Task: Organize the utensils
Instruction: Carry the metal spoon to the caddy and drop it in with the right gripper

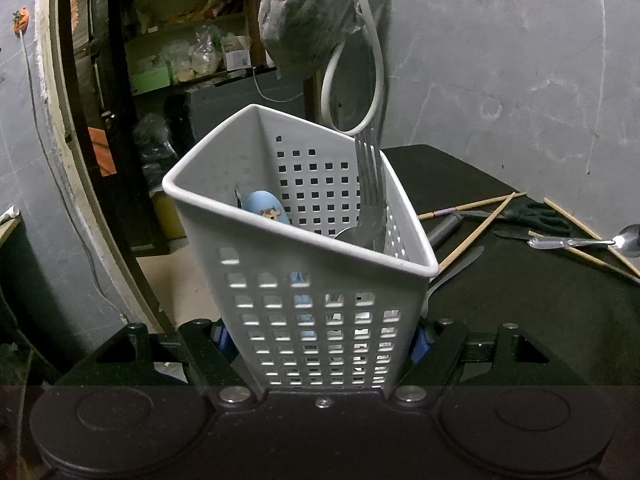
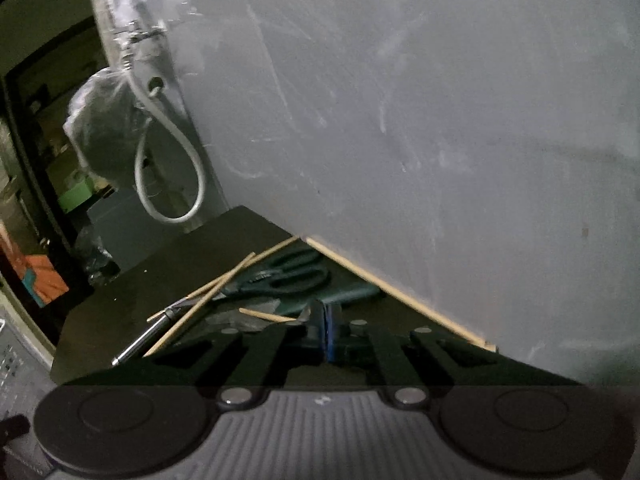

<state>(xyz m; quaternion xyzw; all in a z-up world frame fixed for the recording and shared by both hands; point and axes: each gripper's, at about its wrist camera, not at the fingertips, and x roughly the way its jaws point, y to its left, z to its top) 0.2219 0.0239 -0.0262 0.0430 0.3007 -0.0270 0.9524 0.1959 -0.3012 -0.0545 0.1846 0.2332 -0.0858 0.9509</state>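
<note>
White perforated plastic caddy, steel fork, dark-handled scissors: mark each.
White perforated plastic caddy [image 1: 320, 332], left wrist view, front wall.
Steel fork [image 1: 370, 184], left wrist view, neck below the tines.
Dark-handled scissors [image 2: 288, 276], right wrist view, handle loops.

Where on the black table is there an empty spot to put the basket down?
The near part of the black table, between the white perforated plastic basket and the utensil pile, looks bare. Toward the grey wall it is crowded: wooden chopsticks, green-handled scissors, a metal spoon.
</note>
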